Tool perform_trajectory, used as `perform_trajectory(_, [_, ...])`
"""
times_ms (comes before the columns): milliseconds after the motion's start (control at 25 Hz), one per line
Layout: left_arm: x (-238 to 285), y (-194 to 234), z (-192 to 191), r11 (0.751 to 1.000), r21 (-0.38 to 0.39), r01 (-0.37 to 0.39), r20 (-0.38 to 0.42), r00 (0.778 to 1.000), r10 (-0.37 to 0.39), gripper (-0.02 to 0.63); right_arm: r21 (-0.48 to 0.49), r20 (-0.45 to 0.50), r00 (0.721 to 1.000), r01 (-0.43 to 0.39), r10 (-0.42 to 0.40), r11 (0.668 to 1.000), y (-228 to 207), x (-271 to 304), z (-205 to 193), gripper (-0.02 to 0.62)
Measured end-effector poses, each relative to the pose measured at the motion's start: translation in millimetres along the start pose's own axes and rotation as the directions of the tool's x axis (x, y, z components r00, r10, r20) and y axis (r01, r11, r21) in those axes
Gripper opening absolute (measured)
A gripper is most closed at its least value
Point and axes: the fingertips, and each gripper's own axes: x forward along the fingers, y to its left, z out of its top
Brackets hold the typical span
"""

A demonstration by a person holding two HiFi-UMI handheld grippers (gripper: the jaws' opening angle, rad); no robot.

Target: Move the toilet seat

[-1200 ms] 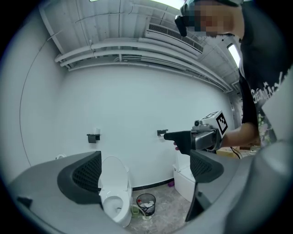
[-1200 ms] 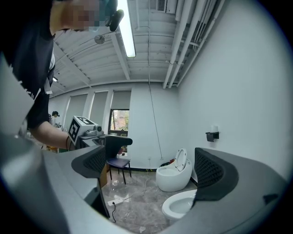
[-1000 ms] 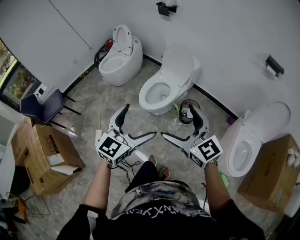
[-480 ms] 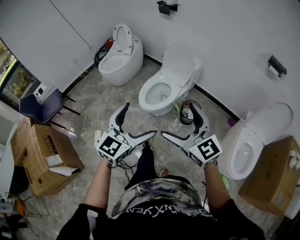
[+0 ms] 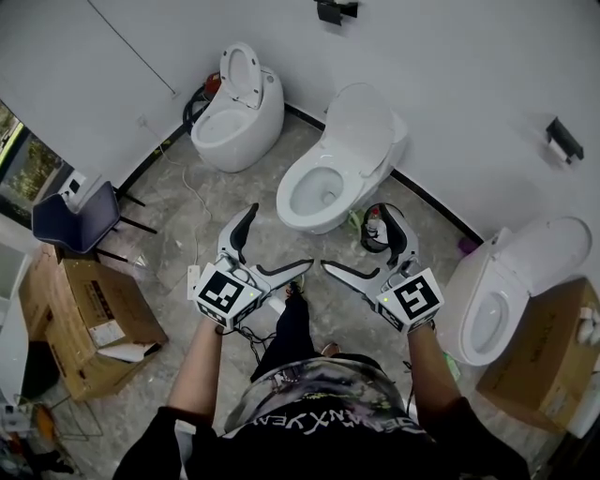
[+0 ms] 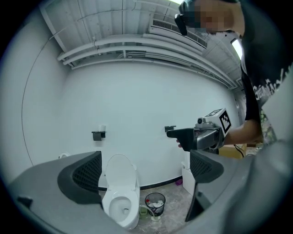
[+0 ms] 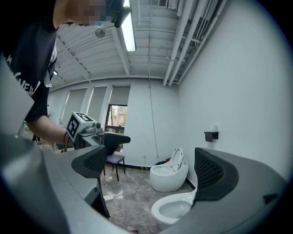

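Both tongs hang empty above the floor with their jaws spread wide. My left tongs (image 5: 278, 240) and my right tongs (image 5: 354, 237) angle their black arms toward each other and toward the far wall. Each gripper view shows ribbed black pads with only air between them. A white cube with square markers sits on each, close to my wrists.

The toilet seat (image 5: 362, 120) belongs to the middle toilet (image 5: 317, 192), a glossy white oval bowl just beyond the jaw tips and well apart from them. The seat is a smooth, rounded slab, tipped up against the cistern. I cannot tell from here whether the ring is raised along with the lid.

Just right of that bowl's base sits a round black mesh bin (image 5: 380, 228) with scraps inside. At the far left stands an egg-shaped toilet (image 5: 234, 117), also white, with its narrow seat upright. On the right is a third toilet (image 5: 492, 300) with its lid up. A brown cardboard box (image 5: 539, 352) stands just beside it.

A stack of cardboard boxes (image 5: 89, 314) lies at the left, near a blue chair (image 5: 70, 217) on thin black legs. The floor (image 5: 169, 253) is grey marbled tile with a dull sheen. Two small black holders (image 5: 335, 12) are fixed to the plain white far wall.
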Motion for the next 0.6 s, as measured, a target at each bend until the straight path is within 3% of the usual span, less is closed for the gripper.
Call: perform_trajectory(600, [88.1,140.4,-31.0,0.997,-0.054,0.048,-0.034,0.998,-0.049,0.578,0.036,-0.062,0.998,0.03,-0.028,0.999,-100.0,131.7,-18.2,0.586])
